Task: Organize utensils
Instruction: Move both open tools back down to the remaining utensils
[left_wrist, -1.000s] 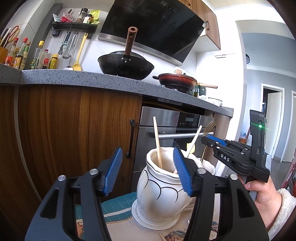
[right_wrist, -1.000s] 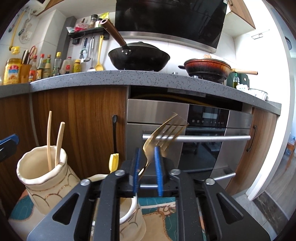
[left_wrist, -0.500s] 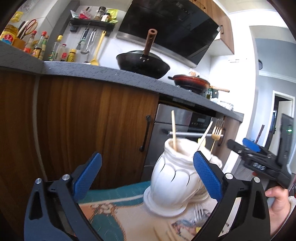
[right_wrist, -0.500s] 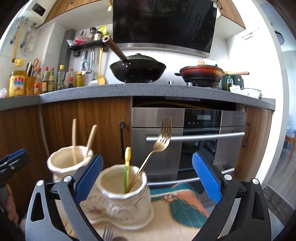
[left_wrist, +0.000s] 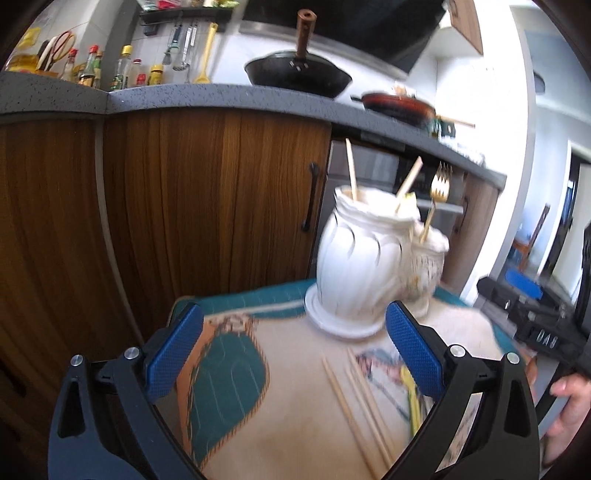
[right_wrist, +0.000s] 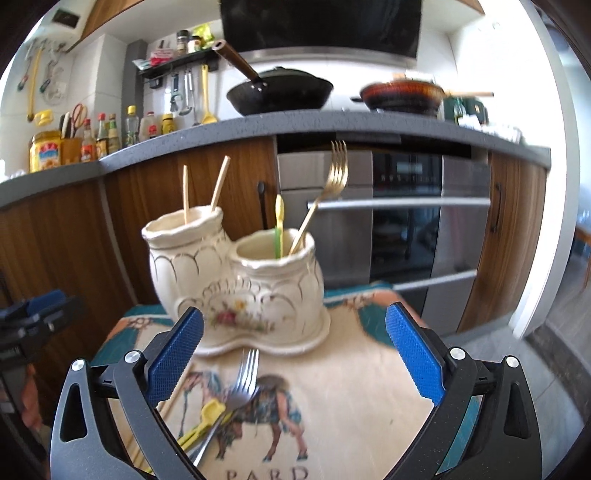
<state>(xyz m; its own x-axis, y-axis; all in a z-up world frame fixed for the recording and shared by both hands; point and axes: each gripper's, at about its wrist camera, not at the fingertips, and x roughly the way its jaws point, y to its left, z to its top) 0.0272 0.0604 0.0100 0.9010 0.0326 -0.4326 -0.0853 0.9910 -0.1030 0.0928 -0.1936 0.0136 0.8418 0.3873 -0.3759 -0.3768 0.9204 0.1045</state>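
Looked like the in-between bit of the sorting job, where both hands were empty and lining up for the next pick. The left tool (left_wrist: 293, 349) had its blue pads spread wide with nothing between them, and the right tool (right_wrist: 293, 349) was the same, wide apart and gripping nothing.

The two-pot holder (right_wrist: 236, 284) sat at the far end of the bench (right_wrist: 351, 387), on a printed cloth with a horse on it. The left pot had two chopsticks (right_wrist: 216, 184) standing in it. The right pot had a gold fork (right_wrist: 328, 184) leaning out and a yellow-green utensil (right_wrist: 279, 225) upright beside it, hard to say what kind from that angle.

What was left loose: a silver fork (right_wrist: 240, 384) lying on the cloth just in front of the holder, tines toward the pots, with a yellow utensil (right_wrist: 207, 417) crossing under its handle. In the left view a few more chopsticks (left_wrist: 354, 398) lay flat on the cloth near the right pad, with another yellow piece beside them, pretty blurred.

So roughly half sorted, judging by what was in the pots versus on the cloth. The next move probably called for the right tool to drop down over the silver fork and pinch its handle, which looked fiddly since it was flat and tangled with the yellow one. The left tool seemed better placed for the chopsticks, thin things that could roll when nudged.
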